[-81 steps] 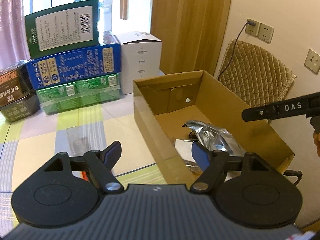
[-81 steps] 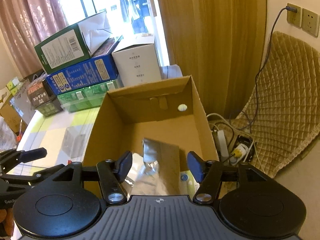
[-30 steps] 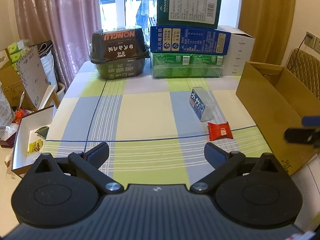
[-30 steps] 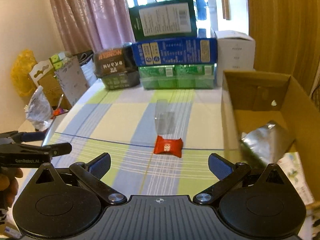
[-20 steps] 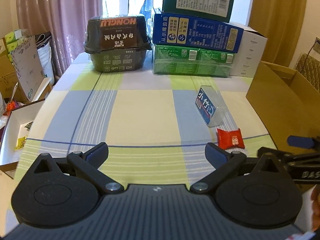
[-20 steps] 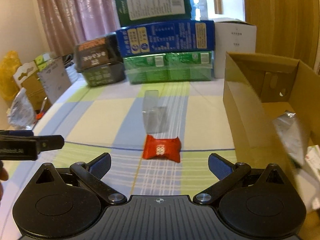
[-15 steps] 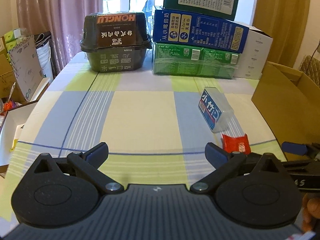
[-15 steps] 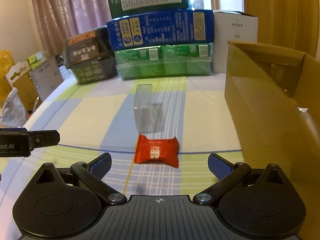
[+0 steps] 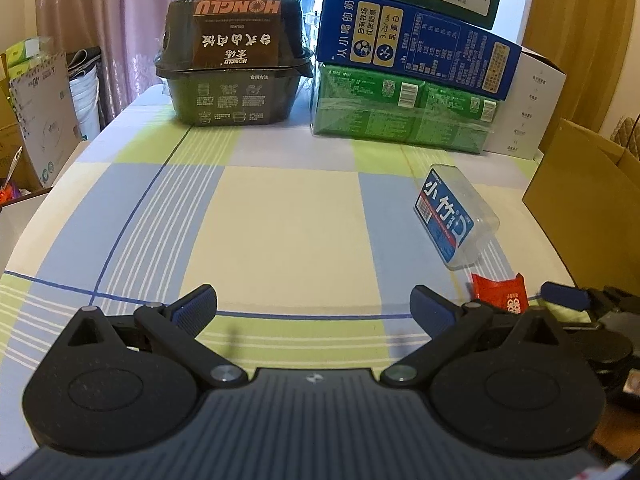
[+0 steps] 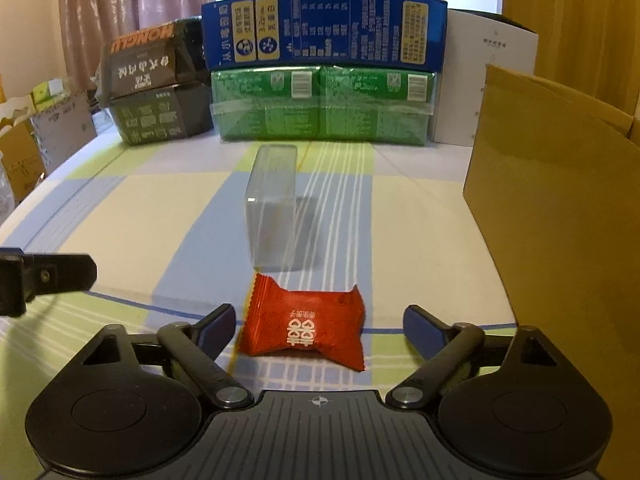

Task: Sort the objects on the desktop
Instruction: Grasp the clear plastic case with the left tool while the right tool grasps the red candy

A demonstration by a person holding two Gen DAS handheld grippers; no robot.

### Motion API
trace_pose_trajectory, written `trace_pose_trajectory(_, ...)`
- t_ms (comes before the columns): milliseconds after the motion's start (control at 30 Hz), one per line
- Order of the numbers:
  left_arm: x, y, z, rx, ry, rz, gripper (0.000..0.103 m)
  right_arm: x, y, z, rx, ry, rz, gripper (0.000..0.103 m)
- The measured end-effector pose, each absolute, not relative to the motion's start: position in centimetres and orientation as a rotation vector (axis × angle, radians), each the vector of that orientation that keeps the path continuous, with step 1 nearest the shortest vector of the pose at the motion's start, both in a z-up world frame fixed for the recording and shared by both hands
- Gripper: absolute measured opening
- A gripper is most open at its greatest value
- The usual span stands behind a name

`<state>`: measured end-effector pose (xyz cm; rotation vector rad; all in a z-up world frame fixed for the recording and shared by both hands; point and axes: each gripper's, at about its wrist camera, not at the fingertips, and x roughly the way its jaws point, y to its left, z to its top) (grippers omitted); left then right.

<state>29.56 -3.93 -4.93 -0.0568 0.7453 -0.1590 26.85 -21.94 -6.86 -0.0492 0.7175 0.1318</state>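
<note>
Red candy packet [image 10: 306, 326] lies flat on the table [image 10: 140, 208], framed by the right gripper [image 10: 318, 330], whose jaws stand wide apart and empty. Likely light, crinkly and slippery; pinch its plump middle. Beyond it sits a clear plastic box [image 10: 273, 208]. The left gripper [image 9: 314, 306] is spread wide too.

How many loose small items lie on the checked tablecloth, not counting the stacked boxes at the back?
2. The red candy packet lies between the open jaws of the right gripper. The clear plastic box lies just behind it, toward the stacked boxes. Others may be hidden.
</note>
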Motion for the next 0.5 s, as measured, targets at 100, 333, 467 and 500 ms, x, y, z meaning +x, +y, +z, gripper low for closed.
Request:
trace_pose_trajectory(100, 29.69, -3.88, -4.99, -0.061, 0.746, -0.163, 0.101, 26.88, -21.99, -7.17, -0.047, 0.727, 0.129, 0.078)
trace_pose_trajectory(333, 29.81, -3.91, -4.95, -0.064, 0.741, -0.166, 0.101, 26.78, -21.87, -6.91, -0.064, 0.717, 0.129, 0.057)
trace_pose_trajectory(467, 29.77, -4.03, -4.98, -0.059, 0.742, -0.169, 0.101, 26.62, -21.98, -6.82, -0.067, 0.715, 0.122, 0.045)
trace_pose_trajectory(500, 29.77, -4.06, -4.94, -0.061, 0.741, -0.171, 0.101, 26.57, -22.04, -6.78, -0.067, 0.714, 0.121, 0.043)
